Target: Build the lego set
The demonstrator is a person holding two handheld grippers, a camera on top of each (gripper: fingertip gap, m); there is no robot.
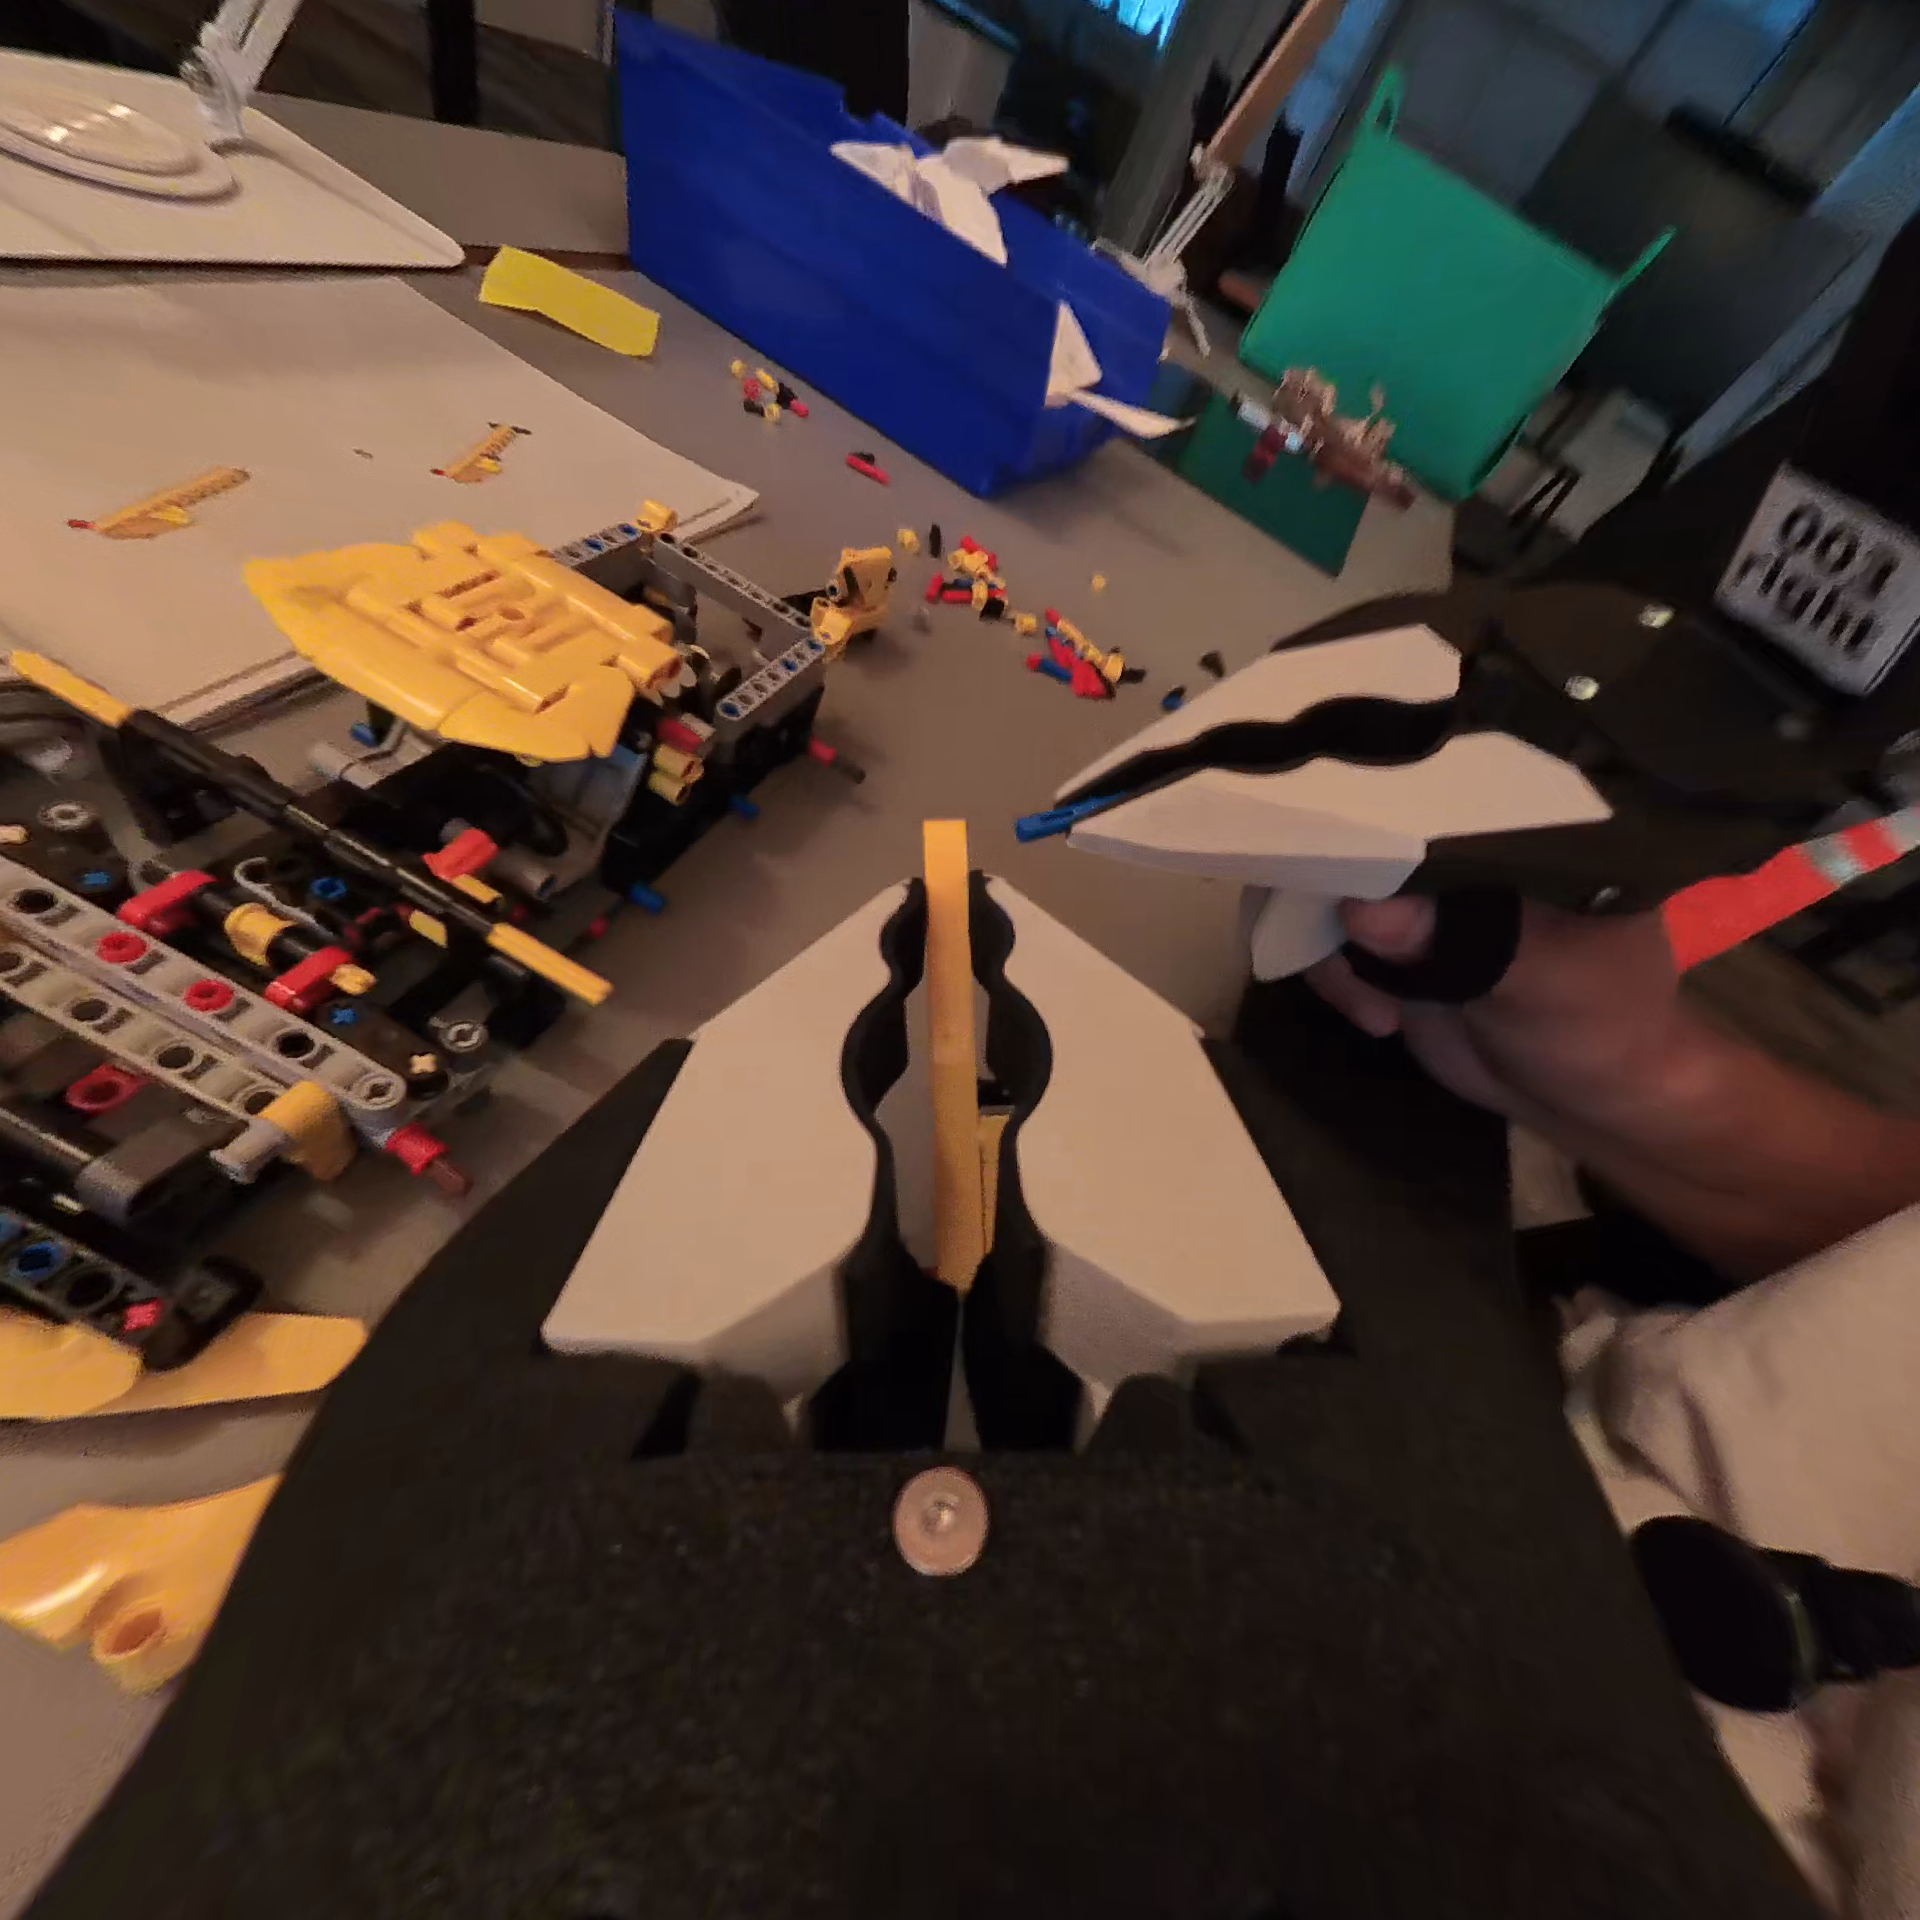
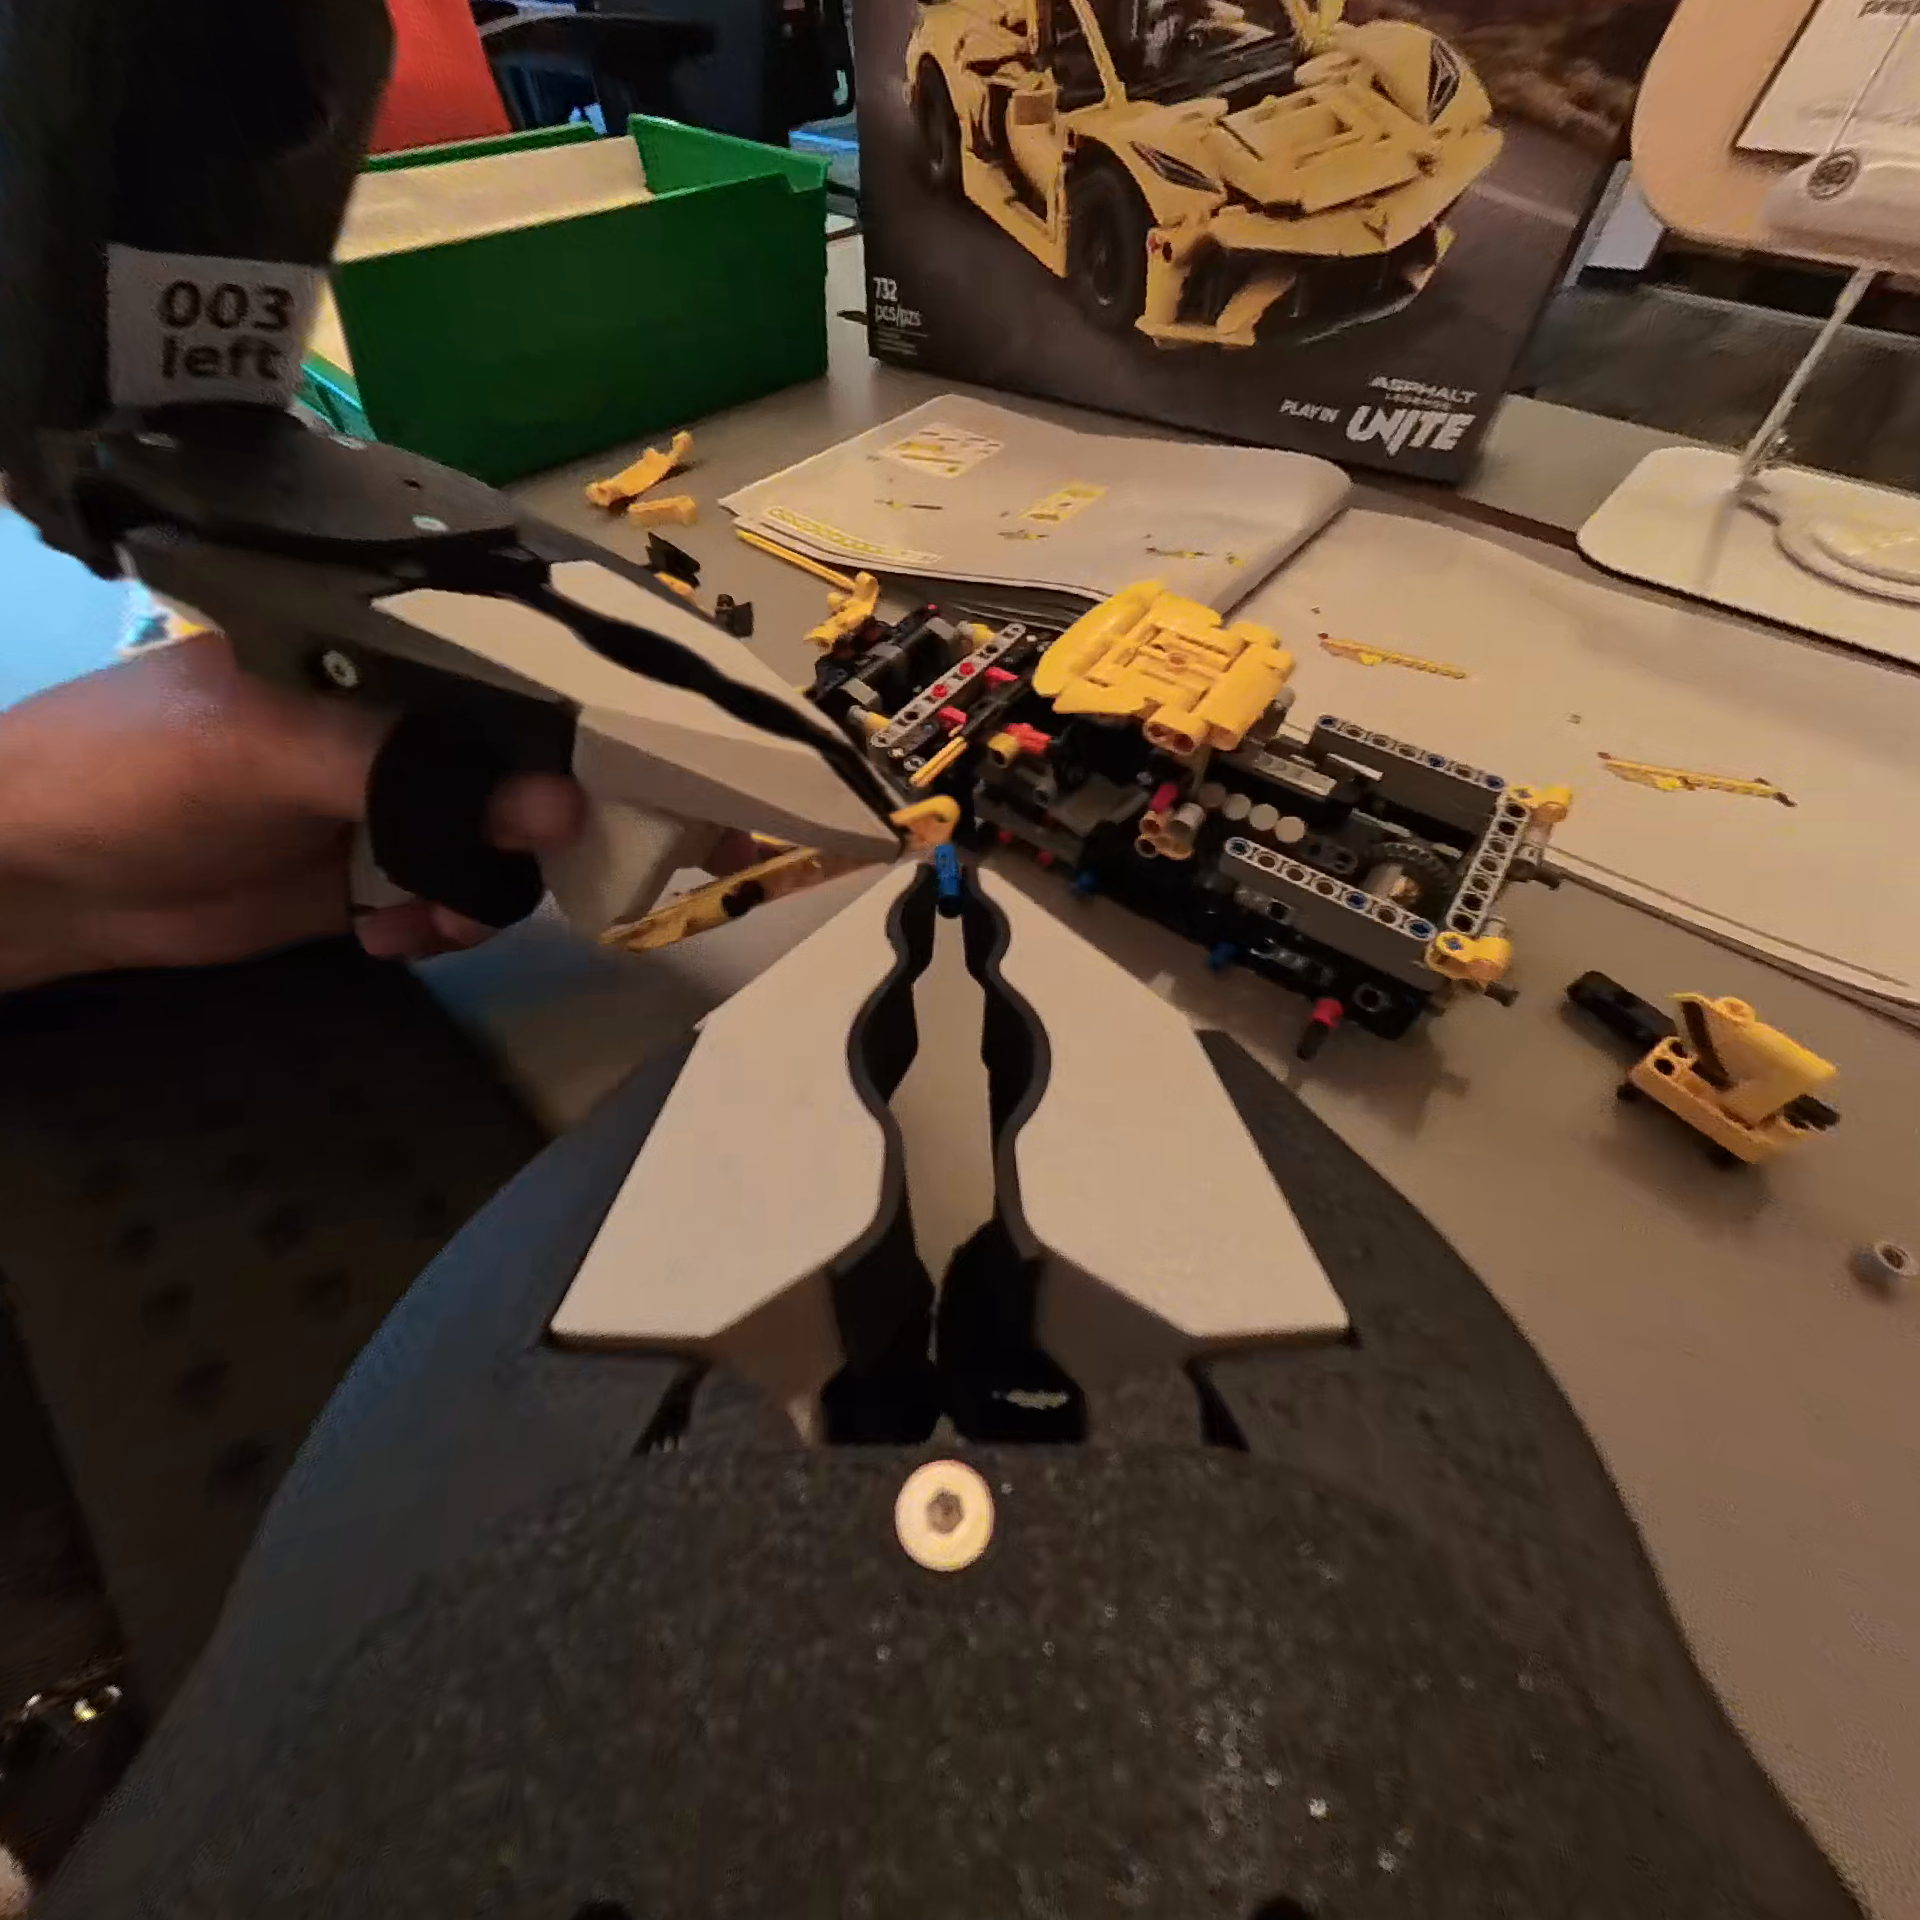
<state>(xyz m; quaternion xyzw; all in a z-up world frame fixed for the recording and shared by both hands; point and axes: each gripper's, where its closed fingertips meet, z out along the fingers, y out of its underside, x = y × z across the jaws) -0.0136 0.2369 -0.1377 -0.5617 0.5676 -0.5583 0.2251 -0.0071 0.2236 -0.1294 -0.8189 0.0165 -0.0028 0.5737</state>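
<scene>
Left wrist view: left tool pinches a flat yellow piece, right tool seemingly a blue pin.

A thin yellow panel piece stood edge-on and upright, clamped along its length between two pale fingers, its tip poking just past them; a small blue pin was pinched at the very tips of the other pair, pointing toward the yellow piece's end and close to it; the half-built car chassis lay flat on the grey table, black and grey beams studded with red and blue pins, a yellow panelled section on top; a small yellow sub-assembly sat apart beside it; loose red, yellow and black bits lay scattered beyond.
</scene>
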